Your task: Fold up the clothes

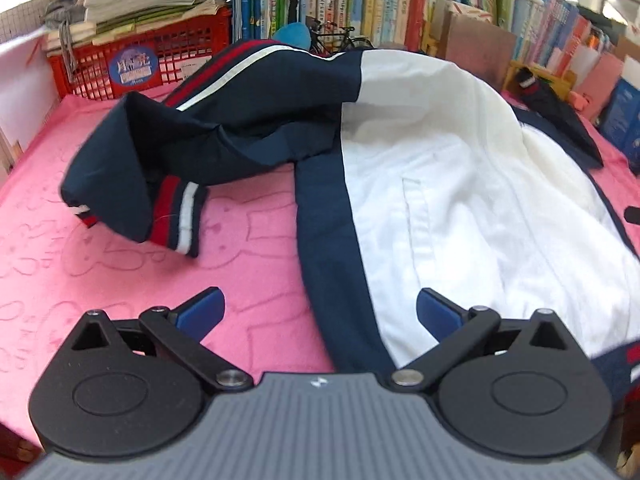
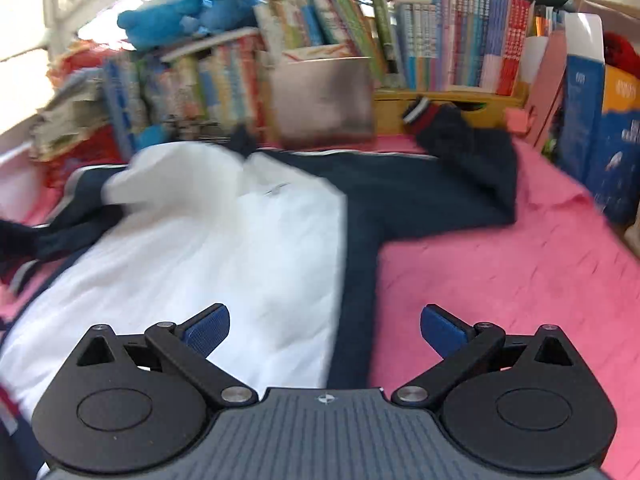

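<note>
Left wrist view shows the left gripper (image 1: pixel 318 312) with jaws wide and holding nothing, above the near hem of a navy-and-white jacket (image 1: pixel 432 200) spread across the pink blanket (image 1: pixel 100 272), one sleeve (image 1: pixel 192 140) folded toward its left edge. Right gripper (image 2: pixel 325 326) likewise hovers, jaws wide, over the jacket's navy side panel (image 2: pixel 356 280), books (image 2: pixel 460 36) lining the far edge.

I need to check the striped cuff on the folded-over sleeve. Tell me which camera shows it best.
The left wrist view: the striped cuff lies sharp and close on the pink blanket, sleeve doubled over it. The right wrist view is blurred; the cuff showing there is small and far off, apparently the other sleeve's.
</note>
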A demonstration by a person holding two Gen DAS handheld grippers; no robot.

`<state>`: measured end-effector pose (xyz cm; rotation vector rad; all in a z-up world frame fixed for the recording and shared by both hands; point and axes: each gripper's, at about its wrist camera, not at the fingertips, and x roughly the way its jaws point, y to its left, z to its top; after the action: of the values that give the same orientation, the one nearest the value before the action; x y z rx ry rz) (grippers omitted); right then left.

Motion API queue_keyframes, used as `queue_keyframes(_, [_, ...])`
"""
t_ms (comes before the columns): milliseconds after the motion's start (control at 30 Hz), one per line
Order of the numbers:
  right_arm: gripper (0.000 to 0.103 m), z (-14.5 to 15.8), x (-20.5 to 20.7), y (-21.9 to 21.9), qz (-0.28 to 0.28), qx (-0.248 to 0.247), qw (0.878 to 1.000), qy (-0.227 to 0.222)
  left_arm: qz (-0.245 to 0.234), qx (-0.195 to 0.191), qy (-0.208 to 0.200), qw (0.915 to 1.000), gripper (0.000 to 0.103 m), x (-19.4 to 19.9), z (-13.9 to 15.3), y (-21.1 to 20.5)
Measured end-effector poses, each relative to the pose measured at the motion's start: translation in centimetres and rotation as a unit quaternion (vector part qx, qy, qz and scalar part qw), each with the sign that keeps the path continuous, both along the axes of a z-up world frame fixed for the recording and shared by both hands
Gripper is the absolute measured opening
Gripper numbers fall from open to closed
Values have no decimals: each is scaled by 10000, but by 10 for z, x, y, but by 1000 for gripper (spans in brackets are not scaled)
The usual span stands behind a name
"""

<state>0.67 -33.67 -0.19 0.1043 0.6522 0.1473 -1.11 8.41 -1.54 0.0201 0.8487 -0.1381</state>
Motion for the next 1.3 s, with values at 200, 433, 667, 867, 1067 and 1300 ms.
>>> queue_keyframes(200, [103, 17, -61, 110, 2285, 217, 9694, -874, 290, 298, -204, 9989, 103, -12, 16, 13])
queue_keyframes(433, [97, -26, -58, 279, 3551, -615, 9323, -313, 511, 307, -156, 9981, 103, -8, 17, 29])
queue_keyframes(667, [13, -21, -51, 284, 3026, -454, 9520, 14, 520, 49, -243, 9983, 103, -8, 11, 43])
queue_keyframes(867, [12, -1, -67, 275, 3677, 141, 9277, 639, 328, -117, -558, 9978, 103, -15, 29, 44])
queue_keyframes(1067, [16, -8, -96, 271, 4560, 242, 8811, 1228, 61, 17, -393, 9992, 103, 6, 11, 16])
queue_keyframes(1300, [73, 26, -72, 186, 3607, 693, 9301, 9, -112, 321, -106, 9994, 103, 27, -17, -9])
